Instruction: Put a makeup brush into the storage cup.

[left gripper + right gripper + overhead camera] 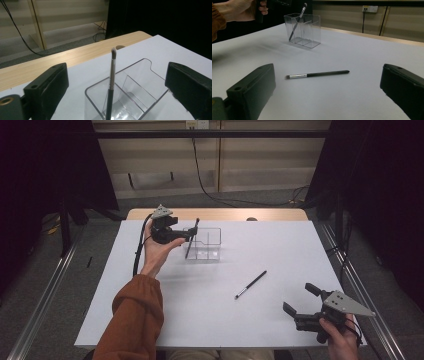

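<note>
**One brush in the organiser, one left on the table**

My left gripper (pixel 186 236) hangs just beside the clear organiser (pixel 210 243), on its near-left side, jaws spread wide and holding nothing. The brush standing in the organiser (pixel 111 82) rises between them untouched, so I judge I have just let it go. To finish this well, I should draw the gripper away from the organiser without closing, keeping both jaws clear of the leaning handle so it is not tipped out.

My right gripper (pixel 299 306) sits well away from the organiser, toward the near-right corner of the white table (pixel 150 320), also wide open and empty. The second brush (pixel 250 284) lies flat between it and the organiser, bristles toward me. I would come down across the middle of its handle, jaws astride it, then close.

The organiser is divided into compartments. The standing brush leans, bristles up, in the one nearest my left gripper; the others look empty.
</note>
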A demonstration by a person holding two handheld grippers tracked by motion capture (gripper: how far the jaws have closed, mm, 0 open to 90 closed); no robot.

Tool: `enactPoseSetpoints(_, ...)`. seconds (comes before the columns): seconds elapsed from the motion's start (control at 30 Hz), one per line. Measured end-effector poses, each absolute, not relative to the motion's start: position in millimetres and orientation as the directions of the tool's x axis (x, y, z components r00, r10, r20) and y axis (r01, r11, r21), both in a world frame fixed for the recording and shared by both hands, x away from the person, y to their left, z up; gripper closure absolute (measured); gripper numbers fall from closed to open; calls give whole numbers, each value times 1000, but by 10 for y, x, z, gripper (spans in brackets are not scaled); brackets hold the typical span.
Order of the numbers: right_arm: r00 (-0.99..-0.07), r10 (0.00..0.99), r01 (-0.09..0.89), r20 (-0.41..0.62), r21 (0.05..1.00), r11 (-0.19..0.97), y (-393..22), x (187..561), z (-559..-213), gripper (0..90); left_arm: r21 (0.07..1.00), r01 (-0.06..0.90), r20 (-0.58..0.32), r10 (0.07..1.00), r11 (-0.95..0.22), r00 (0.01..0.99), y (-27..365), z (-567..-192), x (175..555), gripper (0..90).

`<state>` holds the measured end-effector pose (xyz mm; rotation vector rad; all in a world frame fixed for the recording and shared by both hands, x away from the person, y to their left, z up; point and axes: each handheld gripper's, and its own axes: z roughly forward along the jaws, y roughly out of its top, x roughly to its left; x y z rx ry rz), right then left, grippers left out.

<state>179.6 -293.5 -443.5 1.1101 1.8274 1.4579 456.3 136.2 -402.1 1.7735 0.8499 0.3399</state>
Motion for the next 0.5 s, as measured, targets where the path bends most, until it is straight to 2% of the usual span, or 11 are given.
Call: enactPoseSetpoints(0.5, -490, 868, 270, 75, 960, 70, -2975, 1780, -4443, 0, 920, 358, -144, 715, -157, 684, 1463, -3877, 4368, 21)
